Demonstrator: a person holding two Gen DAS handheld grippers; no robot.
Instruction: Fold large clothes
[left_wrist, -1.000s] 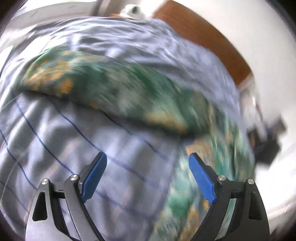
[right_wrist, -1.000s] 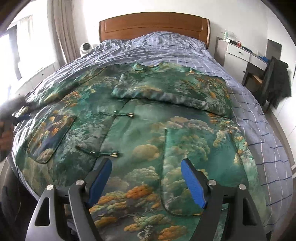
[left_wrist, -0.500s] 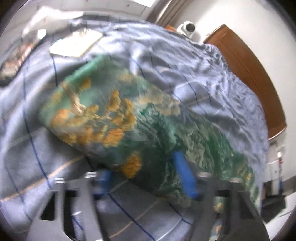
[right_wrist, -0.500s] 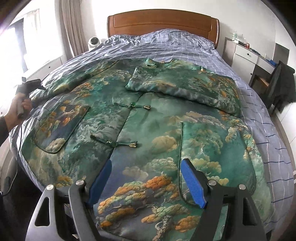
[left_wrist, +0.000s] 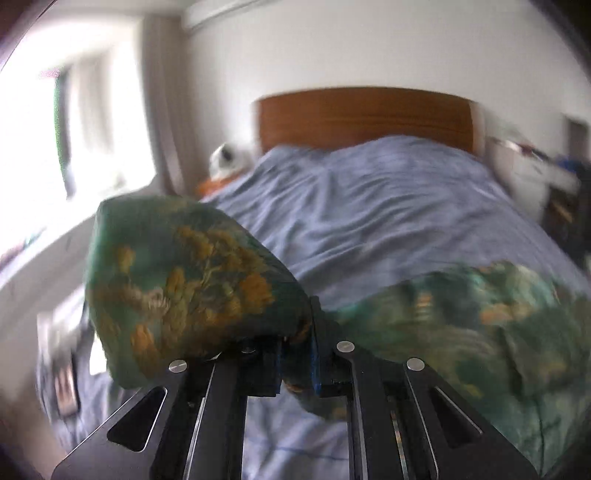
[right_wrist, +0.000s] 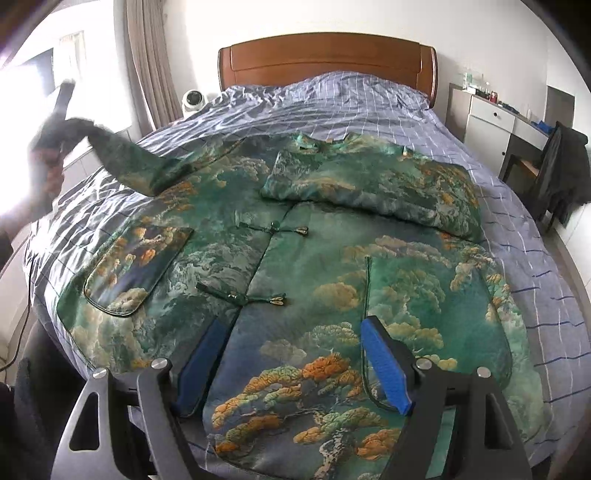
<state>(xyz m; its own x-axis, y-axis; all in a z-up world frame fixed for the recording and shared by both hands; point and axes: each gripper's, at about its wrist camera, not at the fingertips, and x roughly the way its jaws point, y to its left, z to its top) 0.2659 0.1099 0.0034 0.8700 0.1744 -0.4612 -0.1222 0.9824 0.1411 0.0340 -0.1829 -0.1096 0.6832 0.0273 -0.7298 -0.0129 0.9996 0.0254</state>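
1. The jacket (right_wrist: 303, 295), green with orange clouds, lies face up across the bed (right_wrist: 369, 103), collar toward the headboard (right_wrist: 325, 55), one sleeve already folded over the chest.
2. The left claw (left_wrist: 295, 354) is pressed together on the other sleeve (left_wrist: 184, 280), its cuff raised clear of the bed.
3. The right claw (right_wrist: 295, 365) hovers spread over the hem, gripping nothing.
4. The cloth looks padded and satiny: soft, likely slippery, fairly weighty, so it should drape rather than hold a crease.
5. Best holds, I judge, are the cuff, hem corners and shoulder seams, where layers are thick.
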